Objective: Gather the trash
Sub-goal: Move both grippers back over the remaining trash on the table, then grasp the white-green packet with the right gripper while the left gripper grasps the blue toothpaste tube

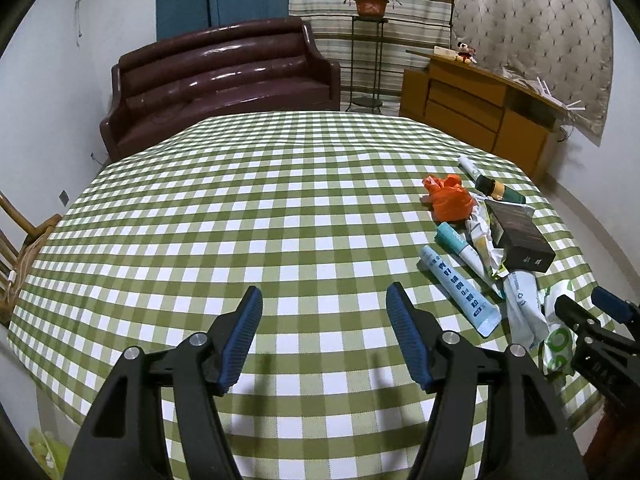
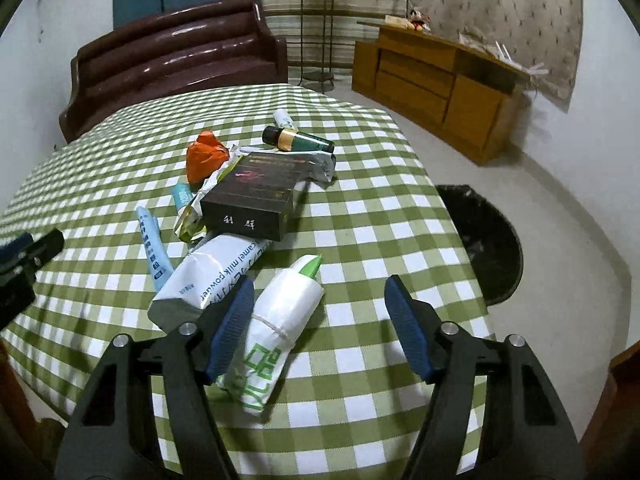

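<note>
Trash (image 2: 248, 200) lies piled at the middle left of the right wrist frame; both the left gripper (image 1: 324, 336) and right gripper (image 2: 320, 328) are spread, grasping nothing.

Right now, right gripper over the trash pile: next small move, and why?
Probably ease the right gripper left and down to centre on the white-and-green packet. It is open, and the packet lies against its left finger, not centred. It is the nearest piece, and the black bin stands just beyond the table's right edge.
</note>
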Demonstrator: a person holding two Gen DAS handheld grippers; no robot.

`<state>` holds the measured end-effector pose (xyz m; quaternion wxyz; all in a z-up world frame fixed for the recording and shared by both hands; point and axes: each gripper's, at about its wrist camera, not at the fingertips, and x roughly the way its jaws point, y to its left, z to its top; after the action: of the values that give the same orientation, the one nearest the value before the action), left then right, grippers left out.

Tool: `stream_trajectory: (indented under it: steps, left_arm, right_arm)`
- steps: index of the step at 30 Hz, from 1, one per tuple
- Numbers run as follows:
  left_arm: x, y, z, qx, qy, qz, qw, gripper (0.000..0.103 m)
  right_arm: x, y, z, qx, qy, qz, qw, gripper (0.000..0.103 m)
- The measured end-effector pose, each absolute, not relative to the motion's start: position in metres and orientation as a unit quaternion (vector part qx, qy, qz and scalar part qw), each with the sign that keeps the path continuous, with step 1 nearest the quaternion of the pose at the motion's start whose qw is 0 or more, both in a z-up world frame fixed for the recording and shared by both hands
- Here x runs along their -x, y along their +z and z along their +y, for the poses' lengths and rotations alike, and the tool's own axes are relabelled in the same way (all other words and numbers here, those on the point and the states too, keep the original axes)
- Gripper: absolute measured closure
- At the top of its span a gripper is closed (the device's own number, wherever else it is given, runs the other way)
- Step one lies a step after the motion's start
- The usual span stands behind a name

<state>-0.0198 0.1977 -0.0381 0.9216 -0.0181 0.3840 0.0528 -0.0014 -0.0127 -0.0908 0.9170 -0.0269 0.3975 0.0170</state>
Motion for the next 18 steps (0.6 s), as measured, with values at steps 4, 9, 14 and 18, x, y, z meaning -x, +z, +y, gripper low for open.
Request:
stream_trajectory:
  steps: [4,9,14,18]
  left_arm:
    - [0.021,-0.039,0.198,0.019,0.050,0.385,0.921,0.040]
    - [0.021,-0.039,0.202,0.022,0.048,0.384,0.922,0.040]
    - [0.021,-0.042,0.204,0.023,0.049,0.387,0.920,0.040]
    - [0.021,-0.044,0.202,0.022,0.047,0.391,0.919,0.040]
  right_arm:
    - [0.003,-0.091,-0.006,0.031,0.024,0.399,0.916,0.037]
    - [0.004,-0.097,-0.004,0.035,0.020,0.410,0.911,0.037]
    - [0.005,-0.098,-0.011,0.045,0.009,0.407,0.912,0.037]
    - [0.002,-0.098,-0.018,0.046,0.000,0.406,0.913,0.039]
